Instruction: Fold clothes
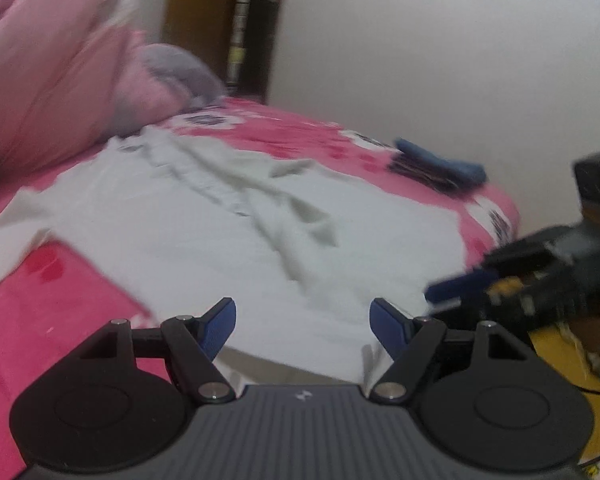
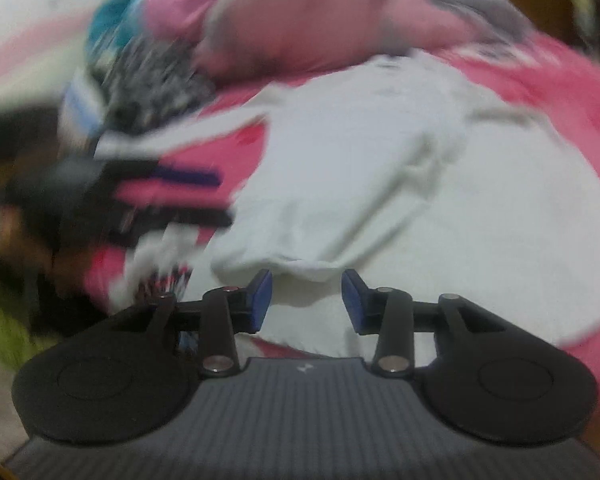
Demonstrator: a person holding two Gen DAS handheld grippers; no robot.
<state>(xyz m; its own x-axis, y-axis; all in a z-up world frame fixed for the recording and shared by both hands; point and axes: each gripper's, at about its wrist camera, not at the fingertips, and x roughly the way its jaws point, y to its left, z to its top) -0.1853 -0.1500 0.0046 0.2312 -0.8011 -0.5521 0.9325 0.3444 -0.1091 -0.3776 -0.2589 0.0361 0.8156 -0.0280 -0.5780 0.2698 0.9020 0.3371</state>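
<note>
Pink bed (image 1: 40, 300) — white shirt (image 1: 220, 220) hem near edge.

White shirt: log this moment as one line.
white shirt spread on pink bedsheet | left gripper open, empty | right gripper open, empty | fold not started

Pink pillows (image 1: 56, 64) and folded stack (image 1: 440, 168) flank white garment (image 1: 220, 220).

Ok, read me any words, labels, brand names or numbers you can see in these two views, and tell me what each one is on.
No readable text in either view.
Left gripper: a small pale mark on its grey body, a logo shape, not letters.
Right gripper: the same small mark, unreadable.
Tall dark strip by the doorway: pale patches, too blurred to read.
White garment and pink floral bedsheet: pattern only, no words.
</note>
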